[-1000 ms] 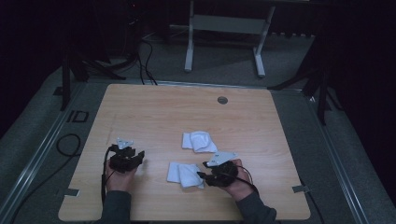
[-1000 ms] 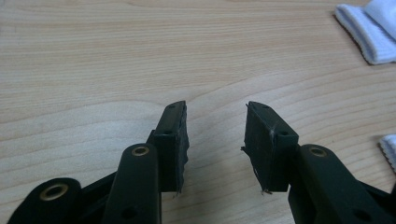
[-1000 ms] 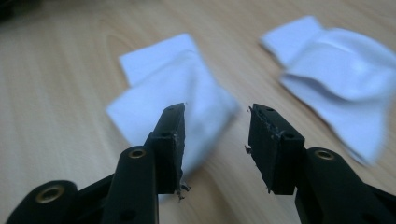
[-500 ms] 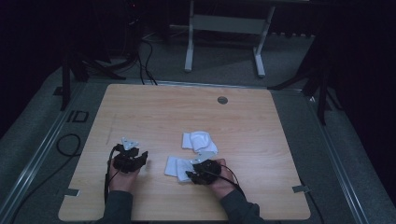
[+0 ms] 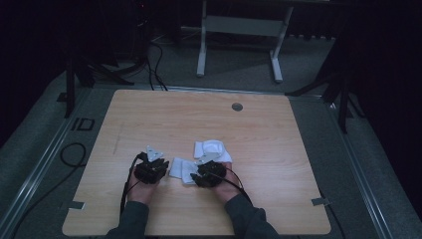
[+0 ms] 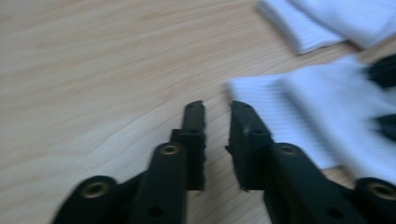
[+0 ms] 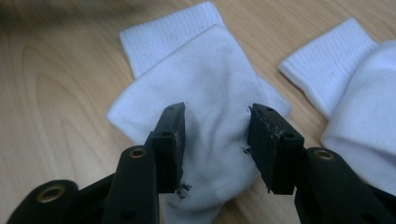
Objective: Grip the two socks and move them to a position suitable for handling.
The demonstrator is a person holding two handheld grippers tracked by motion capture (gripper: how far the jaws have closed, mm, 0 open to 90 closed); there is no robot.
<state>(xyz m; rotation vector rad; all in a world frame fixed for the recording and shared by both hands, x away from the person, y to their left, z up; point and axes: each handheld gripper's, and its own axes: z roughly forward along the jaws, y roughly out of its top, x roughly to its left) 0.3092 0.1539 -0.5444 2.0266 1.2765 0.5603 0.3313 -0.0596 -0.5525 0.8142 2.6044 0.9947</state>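
White cotton lies between my right gripper [image 7: 215,140] jaws, spread wide above the near sock [image 7: 205,93] without visibly pinching it. My left gripper [image 6: 217,135] stands narrowly parted (nothing held), that sock just right of its tips. I count two socks; the far sock [image 7: 355,88] lies right.

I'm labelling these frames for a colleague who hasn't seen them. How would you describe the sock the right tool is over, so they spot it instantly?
On the pale wooden table, two white ribbed cotton socks lie near the front edge. The nearer sock lies folded between the two hands, under the open right tool. The other sock lies farther back, with no tool over it.
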